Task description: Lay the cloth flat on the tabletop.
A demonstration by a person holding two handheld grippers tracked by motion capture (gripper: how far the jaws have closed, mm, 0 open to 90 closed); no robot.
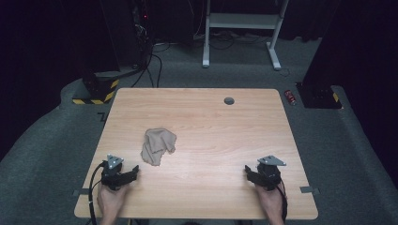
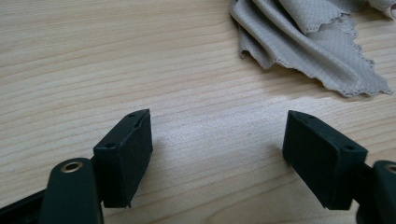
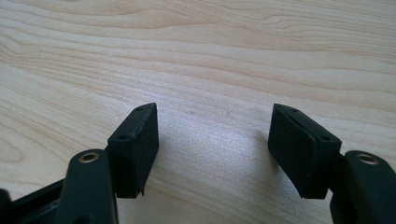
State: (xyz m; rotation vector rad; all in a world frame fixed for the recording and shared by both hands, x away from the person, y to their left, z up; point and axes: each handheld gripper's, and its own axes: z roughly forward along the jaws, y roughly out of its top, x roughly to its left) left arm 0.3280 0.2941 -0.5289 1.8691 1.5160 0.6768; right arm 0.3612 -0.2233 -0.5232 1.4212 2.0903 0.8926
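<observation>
Light wooden table [image 1: 211,122] on grey carpet, dark surroundings. Left gripper [image 1: 133,172] at seven o'clock and right gripper [image 1: 247,171] at five o'clock rest near the front edge, jaws wide, holding nothing. Crumpled beige cloth [image 1: 158,146] lies just beyond the left gripper, apart from it.

we hold two matte black grippers. the left gripper [image 1: 134,172] and the right gripper [image 1: 247,170] each carry a grey three-cornered plate on top with small dark screws. a black cable trails from each along our bare forearms. up close, the left gripper [image 2: 217,158] has blocky black pads with small screw holes and brass-ringed pivots, as does the right gripper [image 3: 214,151].
</observation>
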